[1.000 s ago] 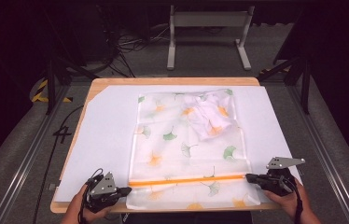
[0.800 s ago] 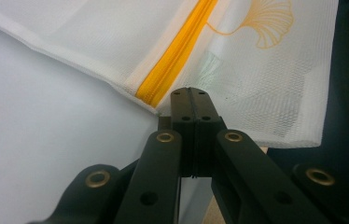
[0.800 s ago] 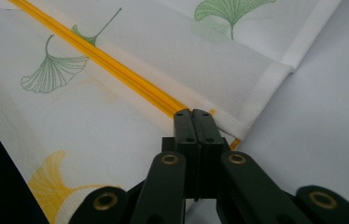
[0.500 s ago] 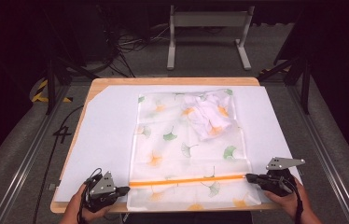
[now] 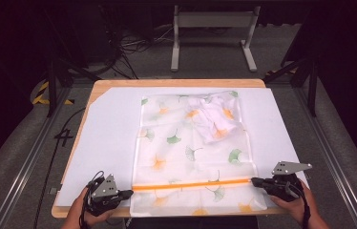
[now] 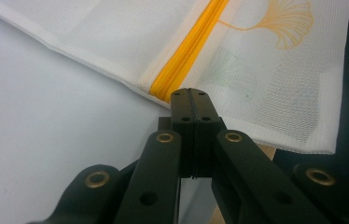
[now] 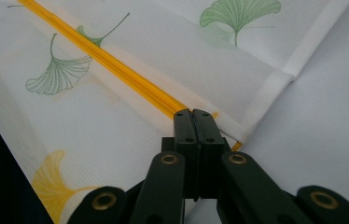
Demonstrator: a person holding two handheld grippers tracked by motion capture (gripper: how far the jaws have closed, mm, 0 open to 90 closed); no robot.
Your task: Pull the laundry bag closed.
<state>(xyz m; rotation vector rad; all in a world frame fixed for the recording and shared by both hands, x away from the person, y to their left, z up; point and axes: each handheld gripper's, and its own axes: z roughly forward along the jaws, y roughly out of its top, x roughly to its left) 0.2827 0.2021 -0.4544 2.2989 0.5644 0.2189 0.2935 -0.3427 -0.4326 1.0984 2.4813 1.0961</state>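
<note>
A white mesh bag printed with ginkgo leaves lies flat on a white sheet. An orange zipper runs across its near part. A crumpled white garment shows through the mesh at the far right corner. My left gripper is at the zipper's left end, jaws pressed together on the bag's edge, right beside the zipper. My right gripper is at the zipper's right end, shut over the zipper's end, with the zipper running away from it.
The sheet covers a wooden table whose near edge lies just under both hands. The bag's near hem hangs at that edge. A metal stand and cables sit on the floor beyond the table. Bare sheet lies left and right of the bag.
</note>
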